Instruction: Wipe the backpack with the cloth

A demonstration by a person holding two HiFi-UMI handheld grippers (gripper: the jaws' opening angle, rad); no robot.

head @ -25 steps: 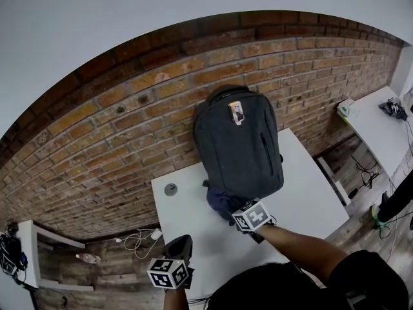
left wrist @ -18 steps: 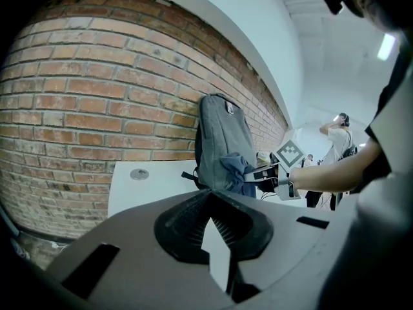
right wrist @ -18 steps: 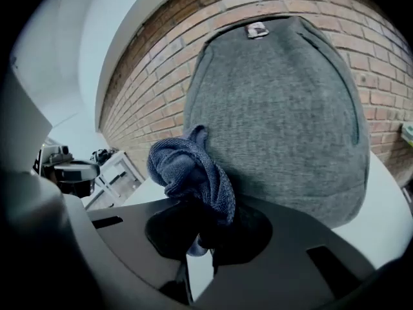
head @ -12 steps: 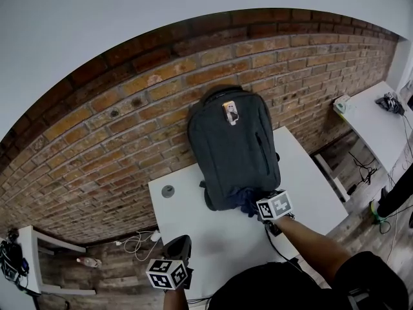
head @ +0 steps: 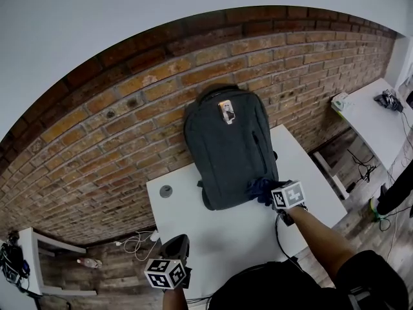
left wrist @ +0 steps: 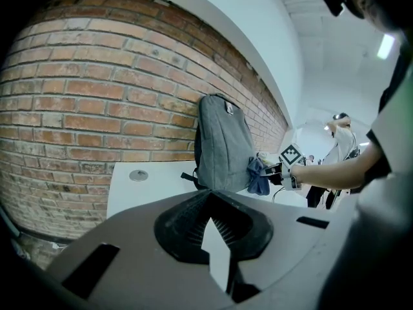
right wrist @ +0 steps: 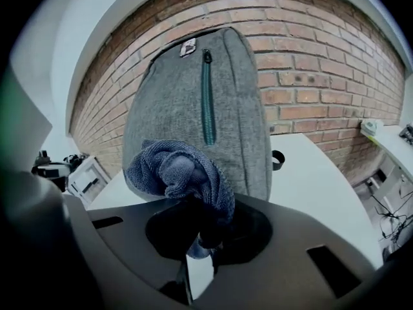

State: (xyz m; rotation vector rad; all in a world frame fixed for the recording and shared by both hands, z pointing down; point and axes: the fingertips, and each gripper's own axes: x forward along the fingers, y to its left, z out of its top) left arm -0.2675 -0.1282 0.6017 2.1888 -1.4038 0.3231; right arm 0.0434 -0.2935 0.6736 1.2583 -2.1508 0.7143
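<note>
Two hand-held grippers, one job: a person at a white table (head: 193, 228) works on a dark grey backpack (head: 229, 150) w/ a blue cloth (head: 260, 189). The backpack stands upright at the far edge of the table, its back against a brick wall (head: 122, 124), a small tag (head: 226, 110) nr its top. The right gripper (head: 270, 192) is stretched out to the backpack's lower right corner, jaws clamped on the bunched cloth, which sits against the fabric low on the front. Seen from the right gripper view, the cloth (right wrist: 177, 170) bulges up out of the pinched jaws of the right gripper (right wrist: 197, 237) & covers the bottom of the backpack (right wrist: 193, 102), just below a teal zip (right wrist: 206, 99) that runs down the front. The left gripper (head: 177, 245) hangs back at the nr edge of the table, well apart from the backpack; in its own view the left gripper (left wrist: 216, 237) has its jaws drawn together, nothing btwn them. A round grey disc (head: 166, 190) is set in the tabletop left of the backpack. Another white table (head: 374, 124) stands off to the right.
</note>
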